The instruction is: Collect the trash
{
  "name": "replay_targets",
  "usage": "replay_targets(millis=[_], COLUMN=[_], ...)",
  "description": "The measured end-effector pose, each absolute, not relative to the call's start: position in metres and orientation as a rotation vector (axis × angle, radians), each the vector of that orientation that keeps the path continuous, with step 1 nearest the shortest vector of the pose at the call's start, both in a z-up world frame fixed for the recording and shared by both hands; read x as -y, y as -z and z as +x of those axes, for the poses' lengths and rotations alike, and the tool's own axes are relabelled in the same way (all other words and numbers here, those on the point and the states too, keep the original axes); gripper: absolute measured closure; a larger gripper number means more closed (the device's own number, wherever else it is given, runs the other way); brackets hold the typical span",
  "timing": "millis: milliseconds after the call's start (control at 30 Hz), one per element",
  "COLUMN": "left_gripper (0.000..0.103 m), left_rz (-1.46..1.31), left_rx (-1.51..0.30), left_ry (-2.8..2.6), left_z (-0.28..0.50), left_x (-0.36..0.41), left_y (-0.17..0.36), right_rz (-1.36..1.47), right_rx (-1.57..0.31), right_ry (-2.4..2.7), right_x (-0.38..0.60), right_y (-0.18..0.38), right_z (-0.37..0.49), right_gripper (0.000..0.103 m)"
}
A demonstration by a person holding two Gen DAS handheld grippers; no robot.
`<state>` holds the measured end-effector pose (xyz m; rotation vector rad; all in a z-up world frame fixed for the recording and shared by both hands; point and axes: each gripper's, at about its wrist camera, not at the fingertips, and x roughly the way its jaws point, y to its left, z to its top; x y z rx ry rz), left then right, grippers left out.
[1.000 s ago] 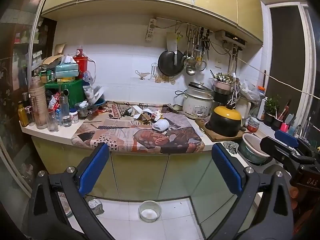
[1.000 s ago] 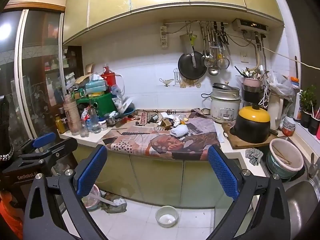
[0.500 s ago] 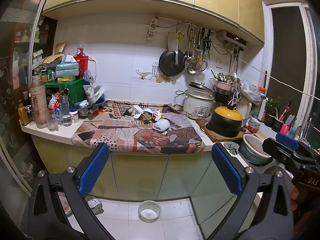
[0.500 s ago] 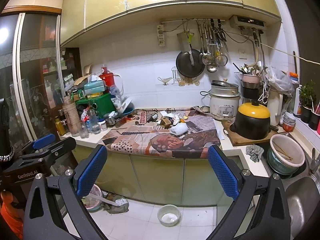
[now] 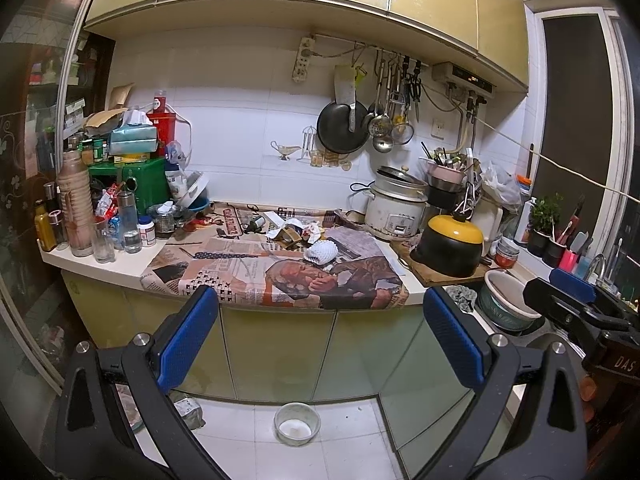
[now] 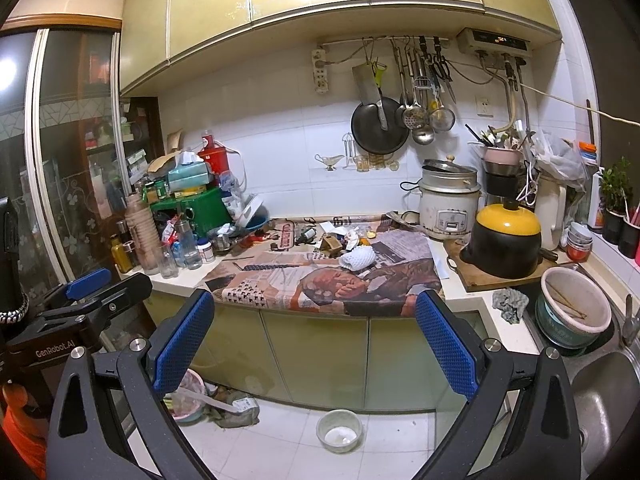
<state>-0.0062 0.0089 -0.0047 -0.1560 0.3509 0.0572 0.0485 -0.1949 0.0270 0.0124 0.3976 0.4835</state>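
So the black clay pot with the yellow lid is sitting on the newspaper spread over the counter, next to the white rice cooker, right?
Not quite. The black clay pot with the yellow lid sits on a wooden board, off the newspaper; it is indeed beside the white rice cooker. The right wrist view shows this.

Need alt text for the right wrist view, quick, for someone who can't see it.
The open, empty right claw faces a cluttered kitchen counter from a distance. Scraps and a white foam net lie on spread newspaper, beside a yellow-lidded black pot; the left claw shows at left.
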Motion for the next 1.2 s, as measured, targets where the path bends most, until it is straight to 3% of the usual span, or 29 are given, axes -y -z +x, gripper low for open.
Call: replay_targets(millis=[1200], left_gripper=[0.000], left_rz=[-0.177], left_rx=[-0.374], left_ry=[-0.064], left_z=[0.030], left_x=[0.008], left_y=[-0.004], right_rz=[0.019], right_rx=[-0.423], right_ry=[-0.477], right_x=[0.197], right_y=[-0.023], right_z=[0.066], right_gripper=[0.003])
